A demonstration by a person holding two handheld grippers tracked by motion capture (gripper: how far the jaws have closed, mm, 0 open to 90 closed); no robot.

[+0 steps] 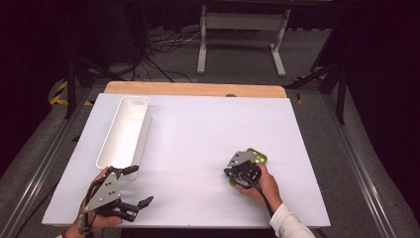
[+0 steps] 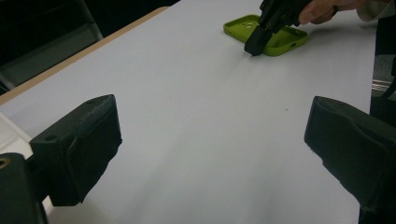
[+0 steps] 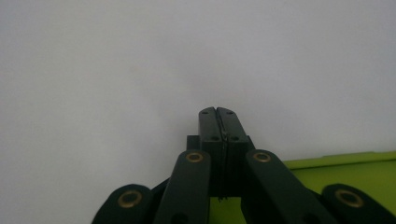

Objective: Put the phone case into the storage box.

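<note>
The left gripper (image 1: 143,187) is black, with a grey three-cornered plate on top and two broad, blocky black fingers (image 2: 77,149) whose faces look rough and matt, one with a small round hole. The right gripper (image 1: 233,172) is black too, bearing the same grey plate; its slim linkage bars carry brass-coloured pivot rings, and a black cable trails back over the hand. A white sleeve (image 1: 289,223) covers the right forearm.
</note>
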